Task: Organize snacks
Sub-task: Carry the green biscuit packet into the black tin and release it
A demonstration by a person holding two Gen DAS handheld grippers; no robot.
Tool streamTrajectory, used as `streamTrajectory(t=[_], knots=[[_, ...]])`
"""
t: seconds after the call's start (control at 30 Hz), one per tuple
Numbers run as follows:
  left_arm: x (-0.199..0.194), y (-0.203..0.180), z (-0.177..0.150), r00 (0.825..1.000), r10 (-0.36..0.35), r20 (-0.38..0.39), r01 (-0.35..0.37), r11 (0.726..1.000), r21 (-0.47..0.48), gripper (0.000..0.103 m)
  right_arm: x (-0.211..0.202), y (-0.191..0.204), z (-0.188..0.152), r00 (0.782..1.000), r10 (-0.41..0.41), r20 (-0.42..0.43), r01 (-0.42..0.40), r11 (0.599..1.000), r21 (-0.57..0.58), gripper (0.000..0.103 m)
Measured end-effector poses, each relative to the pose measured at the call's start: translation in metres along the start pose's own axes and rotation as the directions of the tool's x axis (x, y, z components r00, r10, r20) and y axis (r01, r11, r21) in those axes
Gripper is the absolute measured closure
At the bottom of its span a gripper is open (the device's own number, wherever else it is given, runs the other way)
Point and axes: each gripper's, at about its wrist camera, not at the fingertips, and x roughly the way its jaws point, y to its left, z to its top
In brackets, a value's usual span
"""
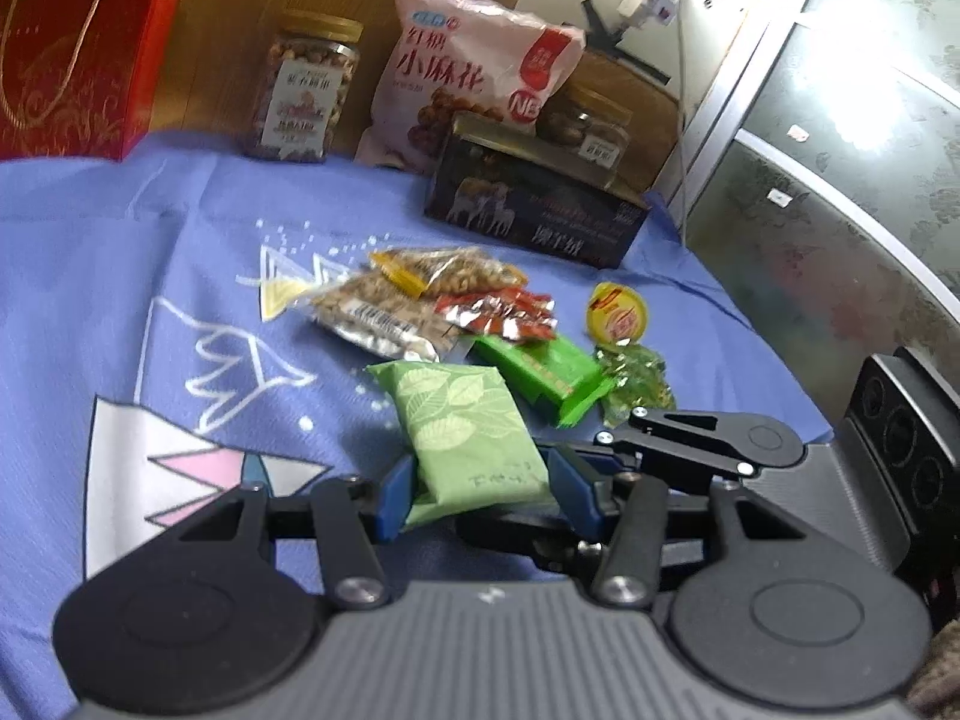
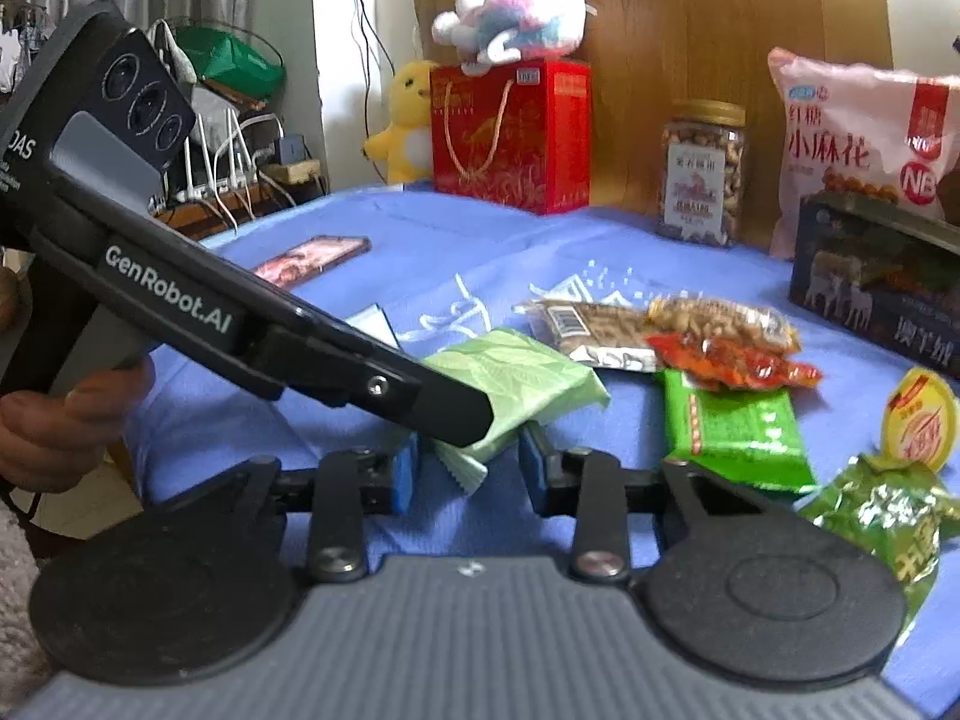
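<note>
A pale green leaf-print snack packet (image 1: 468,420) hangs just above the blue tablecloth (image 1: 150,252), with my left gripper (image 1: 483,495) shut on its near end, both blue pads against its sides. In the right wrist view the left gripper (image 2: 474,420) slants in from the left over that same packet (image 2: 510,366). My right gripper (image 2: 468,471) is open, and a corner of the packet lies between its blue pads without touching them. The left wrist view shows the right gripper (image 1: 606,438) reaching in from the right, next to the packet.
Loose snacks lie beyond: a bright green bar (image 1: 540,369), a red foil pack (image 1: 498,312), nut packets (image 1: 372,315), a yellow cup (image 1: 618,312) and green candy (image 1: 636,384). A dark box (image 1: 534,204), pink bag (image 1: 474,78), jar (image 1: 306,96) and red gift box (image 1: 78,54) line the back. A phone (image 2: 312,258) lies at the left.
</note>
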Motion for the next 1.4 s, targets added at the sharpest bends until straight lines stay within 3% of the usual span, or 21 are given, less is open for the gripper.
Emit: streamTrajectory(t=[0.17,0.4,0.77,1.0,1.2,1.3,1.4], knots=[[-0.004,-0.01,0.013,0.999,-0.009,0.035,0.008,0.999,0.039,0.055,-0.01,-0.001,0.005,0.997,-0.027,0.076,0.029,0.999,-0.017,0.065],[0.031,-0.03,0.046,1.0,-0.028,0.011,0.027,0.994,0.106,0.055,-0.015,-0.029,0.014,0.988,-0.119,0.093,0.117,0.993,0.023,0.065],[0.1,-0.072,0.11,0.998,-0.066,-0.005,0.066,0.975,0.213,0.055,-0.028,-0.096,0.031,0.949,-0.291,0.124,0.281,0.955,0.097,0.065],[0.147,-0.09,0.165,0.995,-0.094,0.011,0.089,0.965,0.248,0.054,-0.029,-0.152,0.052,0.916,-0.367,0.164,0.349,0.928,0.13,0.065],[0.199,-0.101,0.201,0.994,-0.109,0.007,0.104,0.963,0.247,0.054,-0.024,-0.201,0.063,0.885,-0.442,0.147,0.424,0.895,0.137,0.065],[0.225,-0.105,0.211,0.994,-0.105,0.019,0.097,0.964,0.247,0.052,-0.019,-0.222,0.065,0.864,-0.484,0.136,0.468,0.873,0.135,0.064],[0.245,-0.108,0.216,0.997,-0.076,0.016,0.07,0.969,0.236,0.045,-0.011,-0.235,0.063,0.824,-0.55,0.133,0.533,0.834,0.147,0.06]])
